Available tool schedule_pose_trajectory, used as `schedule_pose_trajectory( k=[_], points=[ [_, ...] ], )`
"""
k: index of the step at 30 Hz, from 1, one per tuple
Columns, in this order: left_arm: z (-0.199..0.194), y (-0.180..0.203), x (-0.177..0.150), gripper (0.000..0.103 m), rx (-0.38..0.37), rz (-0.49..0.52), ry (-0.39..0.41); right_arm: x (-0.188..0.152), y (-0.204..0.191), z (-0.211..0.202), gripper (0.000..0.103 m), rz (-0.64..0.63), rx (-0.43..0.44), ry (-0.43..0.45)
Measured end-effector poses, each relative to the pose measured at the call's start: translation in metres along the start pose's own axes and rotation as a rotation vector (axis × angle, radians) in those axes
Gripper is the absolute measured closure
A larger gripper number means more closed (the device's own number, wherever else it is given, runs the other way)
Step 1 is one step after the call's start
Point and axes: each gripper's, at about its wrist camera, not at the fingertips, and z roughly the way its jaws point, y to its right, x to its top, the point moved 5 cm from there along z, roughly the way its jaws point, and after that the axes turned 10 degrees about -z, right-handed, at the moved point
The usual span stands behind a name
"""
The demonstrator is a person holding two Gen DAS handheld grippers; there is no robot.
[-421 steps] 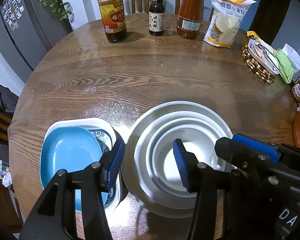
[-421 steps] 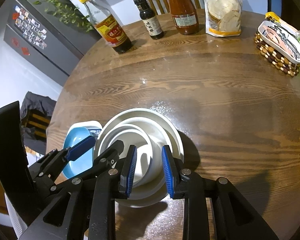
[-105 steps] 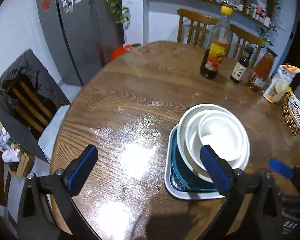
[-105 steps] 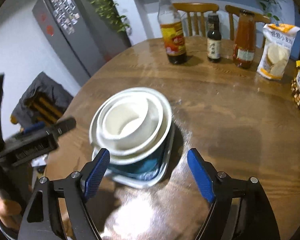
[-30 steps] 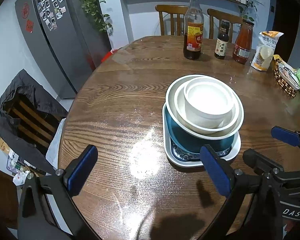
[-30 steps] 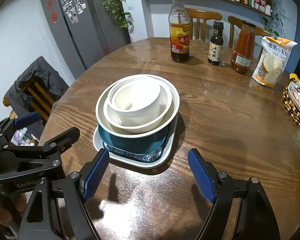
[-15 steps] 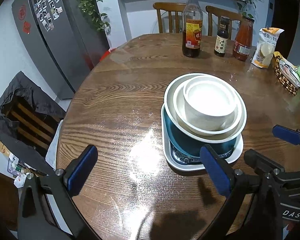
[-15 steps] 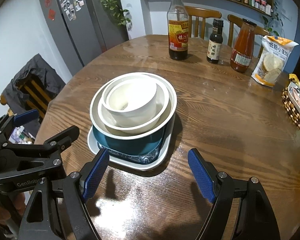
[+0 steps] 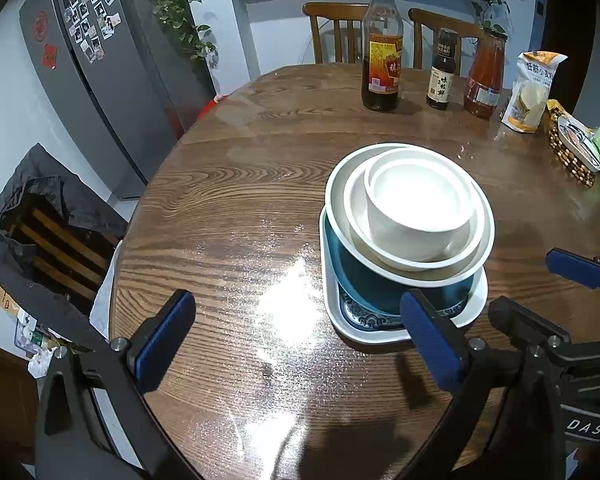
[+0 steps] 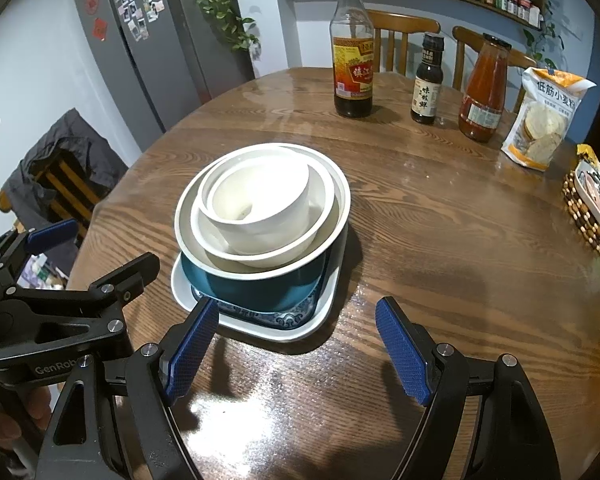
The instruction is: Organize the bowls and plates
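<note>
A stack stands on the round wooden table (image 9: 228, 208). At the bottom is a white plate with a blue pattern (image 9: 380, 330), on it a teal dish (image 9: 360, 276), then three nested white bowls (image 9: 418, 204). The right wrist view shows the same stack (image 10: 260, 216) straight ahead. My left gripper (image 9: 296, 320) is open with nothing between its fingers, and it hangs over bare wood to the left of the stack. My right gripper (image 10: 296, 344) is open too, just short of the plate's near edge, holding nothing. Each gripper shows in the other's view: right gripper (image 9: 552, 300), left gripper (image 10: 100, 246).
At the far side stand a dark vinegar bottle (image 9: 381, 44), a small dark sauce bottle (image 9: 442, 72) and a red sauce bottle (image 9: 485, 78). A flour bag (image 9: 532, 92) and a beaded tray (image 9: 572, 152) lie right. A chair with a dark jacket (image 9: 40, 224) stands left.
The nested white bowls, which stood beside the teal dish, now sit on top of it. Both grippers have widened and drawn back from the stack. Over the last second nothing has visibly moved.
</note>
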Motion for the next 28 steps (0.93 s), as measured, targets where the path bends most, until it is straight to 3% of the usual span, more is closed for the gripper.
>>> schedule_pose_trajectory(
  k=[28],
  points=[
    [0.0019,-0.0023,-0.0030,0.001,-0.010,-0.025,-0.023,0.0005,-0.0037,-0.0014,0.022,-0.007,0.002,0.004]
  ],
)
